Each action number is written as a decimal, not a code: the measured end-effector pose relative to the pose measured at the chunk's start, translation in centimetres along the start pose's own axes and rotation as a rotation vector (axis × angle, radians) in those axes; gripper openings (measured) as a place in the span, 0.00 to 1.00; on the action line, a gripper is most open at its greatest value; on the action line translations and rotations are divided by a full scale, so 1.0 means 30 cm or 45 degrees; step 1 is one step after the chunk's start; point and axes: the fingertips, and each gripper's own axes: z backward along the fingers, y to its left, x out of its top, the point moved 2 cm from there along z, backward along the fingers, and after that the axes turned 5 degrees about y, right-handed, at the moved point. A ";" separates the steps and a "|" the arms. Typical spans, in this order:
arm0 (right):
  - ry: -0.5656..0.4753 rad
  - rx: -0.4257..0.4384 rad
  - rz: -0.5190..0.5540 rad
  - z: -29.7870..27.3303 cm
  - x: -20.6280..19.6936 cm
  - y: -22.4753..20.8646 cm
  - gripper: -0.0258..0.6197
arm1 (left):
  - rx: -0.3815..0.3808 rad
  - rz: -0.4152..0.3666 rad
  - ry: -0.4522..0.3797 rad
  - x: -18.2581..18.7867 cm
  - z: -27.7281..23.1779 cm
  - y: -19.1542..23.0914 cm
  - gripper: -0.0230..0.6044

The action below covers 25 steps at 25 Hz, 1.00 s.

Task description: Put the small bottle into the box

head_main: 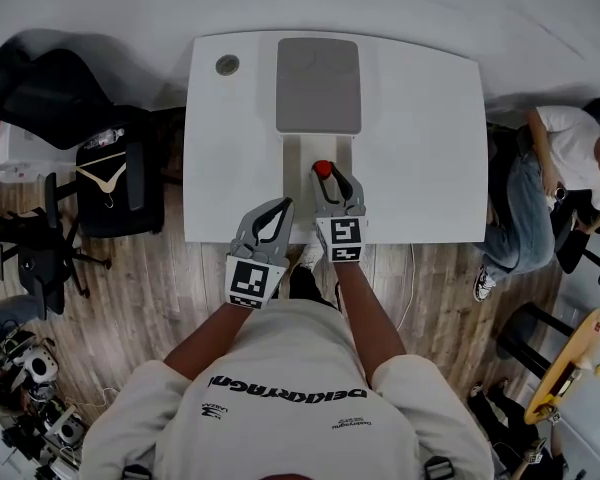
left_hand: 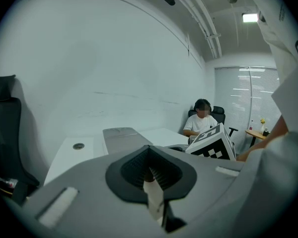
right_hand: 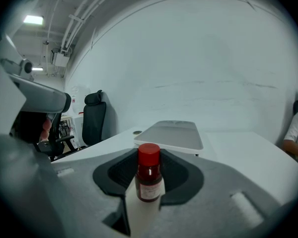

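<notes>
The small bottle [head_main: 322, 169] [right_hand: 149, 178] has dark red contents, a red cap and a pale label. It stands upright between the jaws of my right gripper [head_main: 331, 176] [right_hand: 150, 155], which is shut on its sides. It hangs over a cream strip [head_main: 298, 183] that runs from the grey flat-topped box [head_main: 318, 85] [right_hand: 172, 133] towards the table's near edge. My left gripper [head_main: 282, 205] [left_hand: 149, 153] is shut with nothing in it, at the near edge just left of the right one.
The white table [head_main: 420, 148] has a round grommet [head_main: 227, 65] at its far left. A black office chair [head_main: 110, 173] stands left of the table. At the right sits a person [head_main: 565, 158]. A stool [head_main: 540, 318] stands on the wooden floor.
</notes>
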 end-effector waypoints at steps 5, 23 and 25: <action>0.010 -0.001 0.016 -0.016 -0.011 0.000 0.25 | -0.002 0.004 0.005 -0.009 0.002 0.004 0.05; 0.026 0.010 0.044 -0.037 -0.021 0.007 0.25 | 0.008 0.020 0.023 -0.028 -0.006 0.012 0.05; 0.029 0.014 0.043 -0.037 -0.024 0.008 0.25 | 0.003 0.025 0.026 -0.033 -0.010 0.011 0.05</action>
